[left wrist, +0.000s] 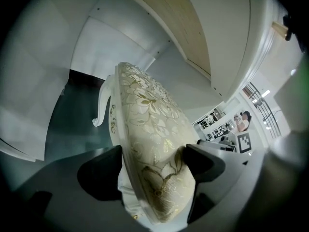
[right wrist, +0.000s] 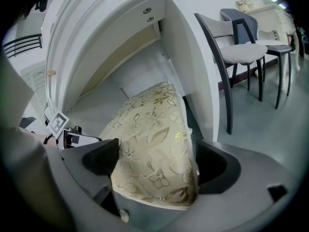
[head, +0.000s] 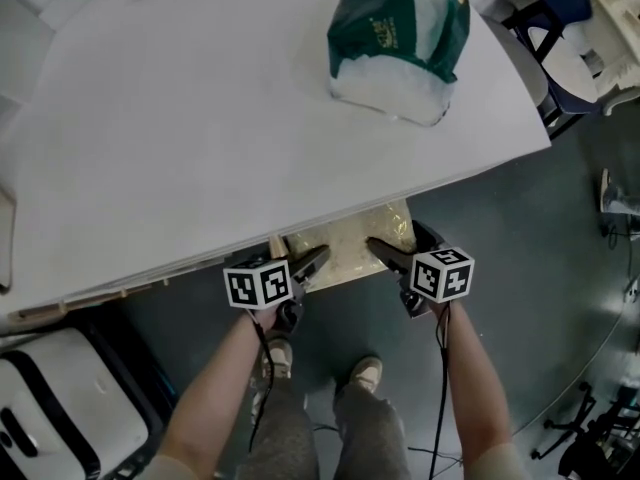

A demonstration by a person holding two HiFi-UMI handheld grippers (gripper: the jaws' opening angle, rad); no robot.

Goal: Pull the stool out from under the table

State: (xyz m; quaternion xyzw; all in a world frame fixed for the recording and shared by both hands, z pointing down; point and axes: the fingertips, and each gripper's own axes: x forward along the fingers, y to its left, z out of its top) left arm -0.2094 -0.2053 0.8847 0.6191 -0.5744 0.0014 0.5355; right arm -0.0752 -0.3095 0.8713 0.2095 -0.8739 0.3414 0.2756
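The stool (head: pixel 352 244) has a cream cushion with a gold flower pattern, and only its near edge shows from under the white table (head: pixel 200 118). My left gripper (head: pixel 306 264) is at the seat's left front corner and my right gripper (head: pixel 386 254) at its right front corner. In the left gripper view the seat (left wrist: pixel 149 124) lies between the wide-spread jaws of the left gripper (left wrist: pixel 154 164), with a white curved leg (left wrist: pixel 101 105) behind. In the right gripper view the cushion (right wrist: pixel 149 134) fills the gap of the right gripper (right wrist: pixel 154 161). Both stand open around the seat edge.
A green and white bag (head: pixel 400 38) lies on the table at the far right. A white case (head: pixel 60 408) stands on the floor at the left. Dark chairs (right wrist: pixel 241 52) stand to the right of the table. The person's shoes (head: pixel 365 373) are just behind the stool.
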